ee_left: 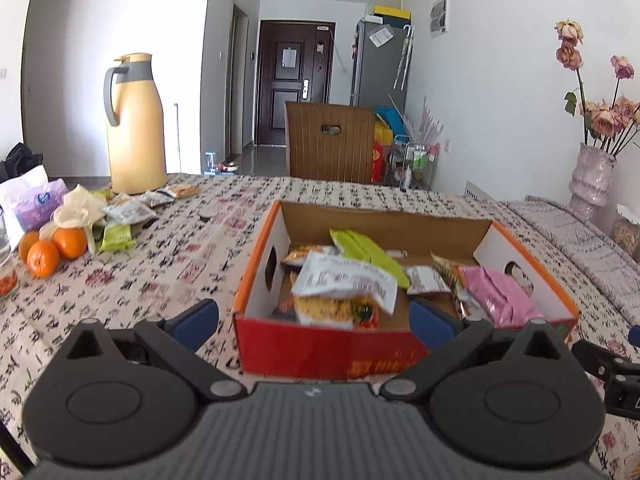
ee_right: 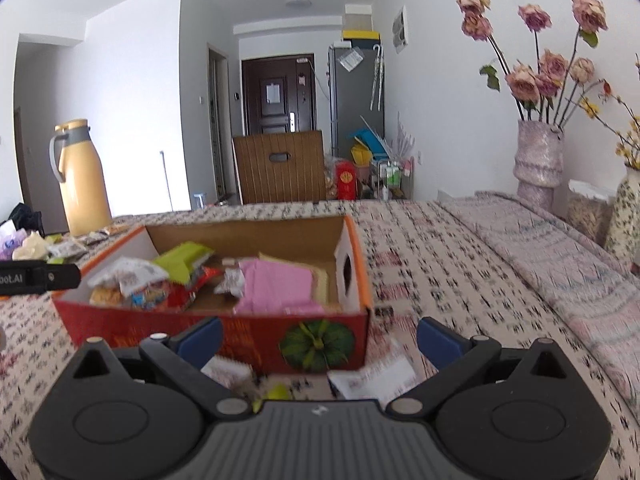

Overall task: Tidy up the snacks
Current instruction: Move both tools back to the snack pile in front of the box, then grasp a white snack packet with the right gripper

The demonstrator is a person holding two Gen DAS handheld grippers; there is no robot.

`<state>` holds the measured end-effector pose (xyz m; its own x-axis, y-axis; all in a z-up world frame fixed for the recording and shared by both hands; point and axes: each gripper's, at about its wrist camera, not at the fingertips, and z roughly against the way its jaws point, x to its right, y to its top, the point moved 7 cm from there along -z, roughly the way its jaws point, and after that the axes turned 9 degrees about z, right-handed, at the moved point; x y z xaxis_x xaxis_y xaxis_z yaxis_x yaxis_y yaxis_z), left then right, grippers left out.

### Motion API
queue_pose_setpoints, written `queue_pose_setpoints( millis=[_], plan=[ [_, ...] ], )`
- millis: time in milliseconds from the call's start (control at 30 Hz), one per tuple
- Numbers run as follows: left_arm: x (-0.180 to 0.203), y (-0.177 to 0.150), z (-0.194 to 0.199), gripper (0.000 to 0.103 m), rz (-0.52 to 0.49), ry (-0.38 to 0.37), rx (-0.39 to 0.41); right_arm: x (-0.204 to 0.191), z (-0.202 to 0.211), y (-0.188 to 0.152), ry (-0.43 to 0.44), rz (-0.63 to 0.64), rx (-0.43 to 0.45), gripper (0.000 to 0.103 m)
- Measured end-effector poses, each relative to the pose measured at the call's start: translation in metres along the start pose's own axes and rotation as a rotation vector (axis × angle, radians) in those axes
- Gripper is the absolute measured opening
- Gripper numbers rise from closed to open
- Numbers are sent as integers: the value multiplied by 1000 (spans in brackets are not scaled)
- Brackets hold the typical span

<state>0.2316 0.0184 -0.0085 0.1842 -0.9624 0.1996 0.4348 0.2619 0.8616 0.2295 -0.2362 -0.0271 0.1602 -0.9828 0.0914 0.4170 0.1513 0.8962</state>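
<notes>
Snacks (ee_left: 344, 280) lie heaped in the box (ee_left: 256, 256) at centre table in the left wrist view: a white packet on top at near left, a green pack (ee_left: 366, 250) behind it, a pink pack (ee_left: 496, 292) at right. More loose packets (ee_left: 128, 212) sit far left beside the oranges (ee_left: 52, 250) and the flask (ee_left: 134, 128). Left gripper (ee_left: 316, 316) hovers at the box's near wall, jaws wide apart, holding nothing. Judged light, soft and crinkly, with slick film; contents likely crush under hard pressure, so a pinch on a sealed edge or corner suits better than across the belly. In the right wrist view, the right gripper (ee_right: 320, 338) is near the box's right front corner, jaws likewise apart and empty. Two loose packets (ee_right: 372, 378) lie on the cloth just below it, blurred, one white, one partly hidden. These lie flat; sliding a finger under an edge is advisable.
</notes>
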Motion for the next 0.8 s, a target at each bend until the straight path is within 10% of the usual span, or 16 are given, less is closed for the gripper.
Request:
queue_pose_setpoints(
  millis=[600, 800],
  plan=[
    [-7, -21, 12, 103, -15, 24, -39, 38, -34, -31, -8, 33, -151, 101],
    [-10, -21, 15, 103, -14, 41, -39, 41, -69, -37, 21, 30, -229, 86]
  ],
)
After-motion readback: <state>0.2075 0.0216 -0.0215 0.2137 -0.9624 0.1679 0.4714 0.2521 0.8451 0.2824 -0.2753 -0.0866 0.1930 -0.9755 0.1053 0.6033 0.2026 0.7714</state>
